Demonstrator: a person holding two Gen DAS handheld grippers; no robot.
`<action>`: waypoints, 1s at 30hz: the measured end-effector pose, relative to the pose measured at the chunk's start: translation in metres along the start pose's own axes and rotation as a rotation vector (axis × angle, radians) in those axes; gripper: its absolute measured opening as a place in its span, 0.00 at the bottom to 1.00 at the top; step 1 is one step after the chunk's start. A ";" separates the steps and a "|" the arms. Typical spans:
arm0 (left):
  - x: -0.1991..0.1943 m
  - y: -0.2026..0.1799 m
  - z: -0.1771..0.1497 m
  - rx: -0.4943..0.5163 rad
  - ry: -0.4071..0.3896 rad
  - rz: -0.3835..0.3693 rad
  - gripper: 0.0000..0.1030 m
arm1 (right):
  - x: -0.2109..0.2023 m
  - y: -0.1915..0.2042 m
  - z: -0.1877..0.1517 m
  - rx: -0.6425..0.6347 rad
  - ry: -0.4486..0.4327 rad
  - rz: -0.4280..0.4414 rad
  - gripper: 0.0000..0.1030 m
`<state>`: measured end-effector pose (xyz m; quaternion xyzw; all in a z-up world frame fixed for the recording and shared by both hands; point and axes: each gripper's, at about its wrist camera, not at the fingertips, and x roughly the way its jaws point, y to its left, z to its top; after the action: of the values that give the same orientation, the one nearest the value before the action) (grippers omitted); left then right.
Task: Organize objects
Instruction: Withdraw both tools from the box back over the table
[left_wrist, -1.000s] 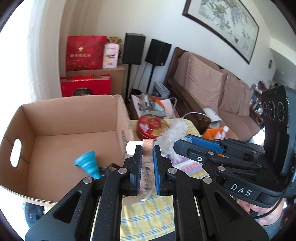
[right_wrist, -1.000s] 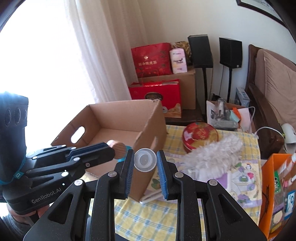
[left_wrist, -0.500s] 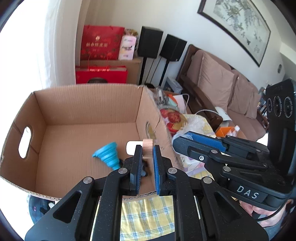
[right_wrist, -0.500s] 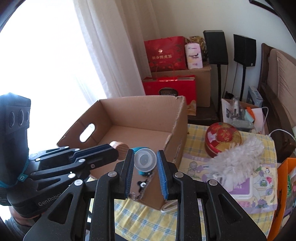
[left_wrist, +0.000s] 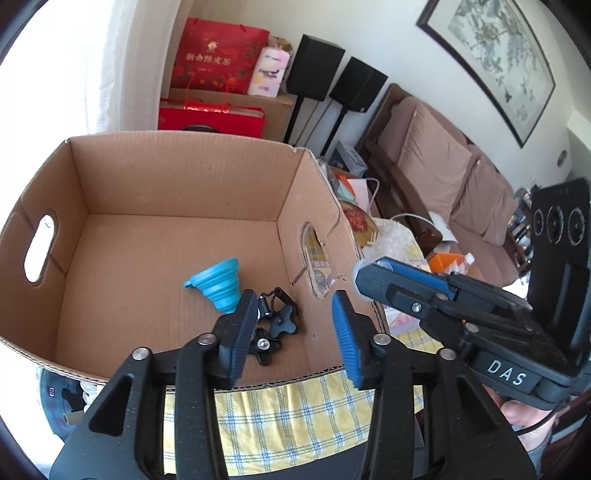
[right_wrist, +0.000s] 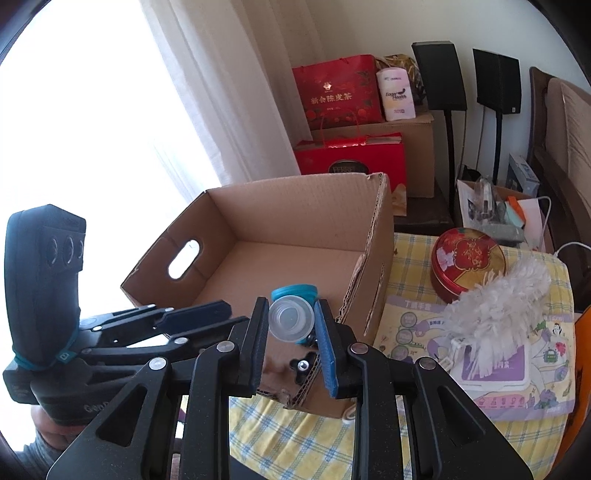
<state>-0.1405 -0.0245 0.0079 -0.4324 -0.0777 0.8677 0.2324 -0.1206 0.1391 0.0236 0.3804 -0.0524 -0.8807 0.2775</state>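
Box: the open brown cardboard box with oval hand-holes sits on the yellow checked tablecloth; only the left wrist view looks down onto its floor.
Floor contents: a blue collapsible silicone funnel lies on its side, wide mouth toward the far left, narrow spout toward the camera; just beside it lies a black knobbed clamp fitting; the right wrist view shows only slivers of both.
Table side: only the right wrist view shows the white fluffy duster and the round red tin, both outside the box.
Left gripper: fingers spread wide, nothing between them, above the box's near edge.
Right gripper: pinches a small clear plastic round-lidded container; its round end faces the camera, long axis running away along the fingers, above the box's near corner.
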 end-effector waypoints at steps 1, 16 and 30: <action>-0.003 0.001 0.000 -0.003 -0.011 0.008 0.44 | 0.000 0.000 0.000 0.001 0.001 0.003 0.26; -0.020 0.011 0.001 -0.035 -0.059 0.021 0.73 | -0.017 -0.005 -0.001 0.010 -0.038 -0.016 0.43; -0.017 -0.033 -0.020 0.076 -0.080 -0.017 0.81 | -0.059 -0.057 -0.016 0.077 -0.106 -0.166 0.76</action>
<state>-0.1047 -0.0043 0.0187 -0.3876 -0.0576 0.8846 0.2527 -0.1021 0.2199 0.0330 0.3469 -0.0692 -0.9167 0.1858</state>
